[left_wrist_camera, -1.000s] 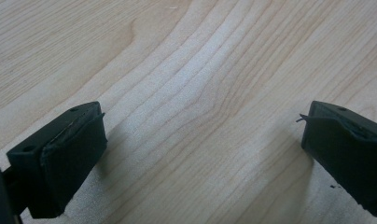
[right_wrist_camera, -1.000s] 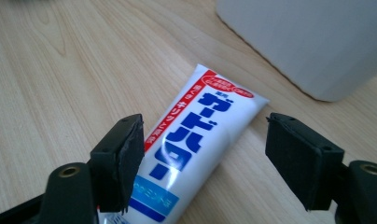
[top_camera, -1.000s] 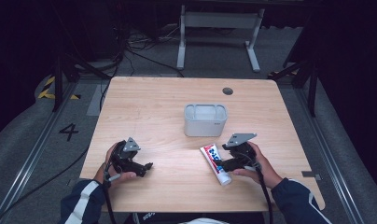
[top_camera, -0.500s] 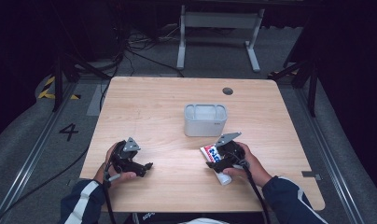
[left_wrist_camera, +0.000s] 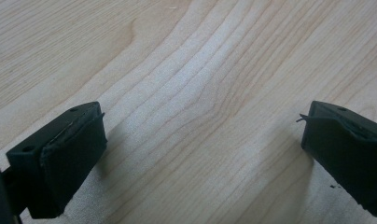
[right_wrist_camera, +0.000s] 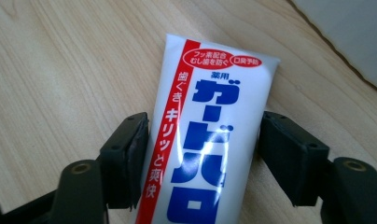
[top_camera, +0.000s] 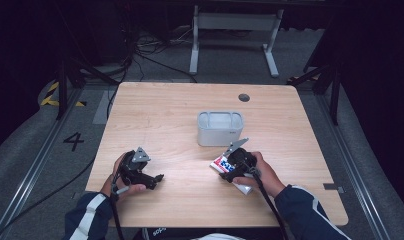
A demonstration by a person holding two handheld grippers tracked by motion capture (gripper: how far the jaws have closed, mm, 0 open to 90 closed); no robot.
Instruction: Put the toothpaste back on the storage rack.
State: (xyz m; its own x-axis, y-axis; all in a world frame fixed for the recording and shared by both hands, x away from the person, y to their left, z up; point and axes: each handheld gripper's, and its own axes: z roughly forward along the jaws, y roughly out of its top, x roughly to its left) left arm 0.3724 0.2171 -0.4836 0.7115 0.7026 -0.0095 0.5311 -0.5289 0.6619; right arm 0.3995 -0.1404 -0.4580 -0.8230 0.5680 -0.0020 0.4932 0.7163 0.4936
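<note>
The right gripper (right_wrist_camera: 203, 158) is seen straddling a white plastic toothpaste tube (right_wrist_camera: 210, 140) printed with a red stripe and blue Japanese lettering. The jaws stand apart, one on each long side of the tube; the left pad looks touching or almost touching, a slight gap is seen at the right pad, so no squeeze is judged yet. The tube lies flat on the light wooden table (top_camera: 165, 115), right of centre near the front edge, its flat crimped end pointing away from the gripper toward the small grey rounded plastic bin (top_camera: 220, 128) just beyond it. The long axis runs along the gripper's reach, so closure would be across the tube's width. In the high view the right gripper (top_camera: 235, 165) covers most of the tube (top_camera: 221, 163).

The left gripper (left_wrist_camera: 200, 154) is held wide apart over bare wood, at the table's near left (top_camera: 140, 170), well apart from the tube. The right hand is clearly the nearer.
</note>
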